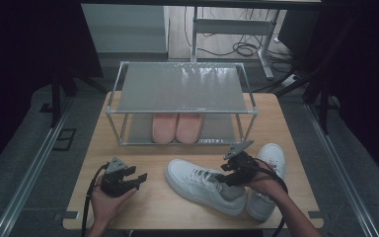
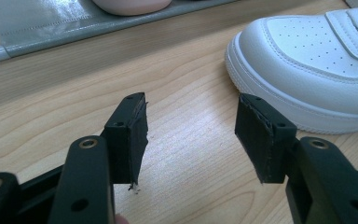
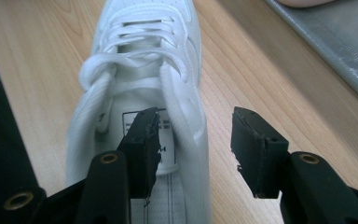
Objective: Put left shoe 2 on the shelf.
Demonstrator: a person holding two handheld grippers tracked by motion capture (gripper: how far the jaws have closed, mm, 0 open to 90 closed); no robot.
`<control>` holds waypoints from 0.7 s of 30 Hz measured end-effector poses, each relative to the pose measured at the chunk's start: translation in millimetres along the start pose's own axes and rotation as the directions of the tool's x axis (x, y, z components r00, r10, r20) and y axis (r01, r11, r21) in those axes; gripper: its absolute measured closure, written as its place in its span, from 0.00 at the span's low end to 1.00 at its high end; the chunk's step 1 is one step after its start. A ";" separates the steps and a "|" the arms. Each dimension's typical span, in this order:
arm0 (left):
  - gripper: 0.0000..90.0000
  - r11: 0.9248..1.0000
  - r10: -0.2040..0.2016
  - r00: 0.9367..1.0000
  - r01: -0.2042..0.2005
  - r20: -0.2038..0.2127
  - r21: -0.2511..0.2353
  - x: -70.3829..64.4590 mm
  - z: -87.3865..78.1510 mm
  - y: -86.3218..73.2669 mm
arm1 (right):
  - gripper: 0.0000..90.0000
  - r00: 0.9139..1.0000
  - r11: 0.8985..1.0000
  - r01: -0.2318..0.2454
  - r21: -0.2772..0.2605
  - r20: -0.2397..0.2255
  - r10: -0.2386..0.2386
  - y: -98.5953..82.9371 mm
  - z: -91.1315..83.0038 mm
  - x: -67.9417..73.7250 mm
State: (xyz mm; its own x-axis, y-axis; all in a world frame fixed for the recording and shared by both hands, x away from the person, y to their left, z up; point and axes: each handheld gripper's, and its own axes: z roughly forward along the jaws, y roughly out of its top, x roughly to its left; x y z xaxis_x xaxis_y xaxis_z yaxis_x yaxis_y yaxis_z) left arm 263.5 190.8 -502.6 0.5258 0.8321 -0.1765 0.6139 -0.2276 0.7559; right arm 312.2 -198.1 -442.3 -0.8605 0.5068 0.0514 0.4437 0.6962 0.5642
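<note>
On the table (image 1: 128, 207), your right gripper (image 1: 225, 174) straddles the near sneaker's (image 1: 202, 185) collar, jaws wide.
Left gripper (image 1: 140, 178) gapes empty beside its toe; second sneaker (image 1: 269, 168) lies right.

High view overlooks table (image 1: 143, 197); gripper views hover close, sharing sneaker (image 2: 317, 60).

You've got a printed label (image 3: 165, 140) inside the white sneaker's (image 3: 140, 70) tongue, but honestly the print's too small to read.
</note>
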 end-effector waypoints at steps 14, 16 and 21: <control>0.49 1.000 -0.003 1.000 0.003 -0.002 -0.005 1.6 -2.0 -0.2 | 0.83 1.000 0.995 -0.007 0.098 0.019 0.005 9.9 29.6 3.3; 0.50 1.000 -0.003 1.000 0.003 -0.003 -0.006 1.7 -2.0 -0.2 | 0.85 1.000 0.996 -0.010 0.094 0.022 0.008 9.5 29.6 2.6; 0.50 1.000 -0.001 1.000 0.001 -0.003 -0.004 1.4 -1.6 -0.3 | 0.88 1.000 0.997 -0.020 0.078 0.023 0.018 8.3 28.9 2.3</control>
State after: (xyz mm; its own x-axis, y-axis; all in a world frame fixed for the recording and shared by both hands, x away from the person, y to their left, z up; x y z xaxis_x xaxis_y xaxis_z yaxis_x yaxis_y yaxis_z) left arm 263.1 192.9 -502.1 0.5232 0.8339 -0.1758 0.6122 -0.2243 0.7582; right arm 321.0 -176.5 -461.3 -0.8464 0.5308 0.0424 0.4787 0.7236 0.4973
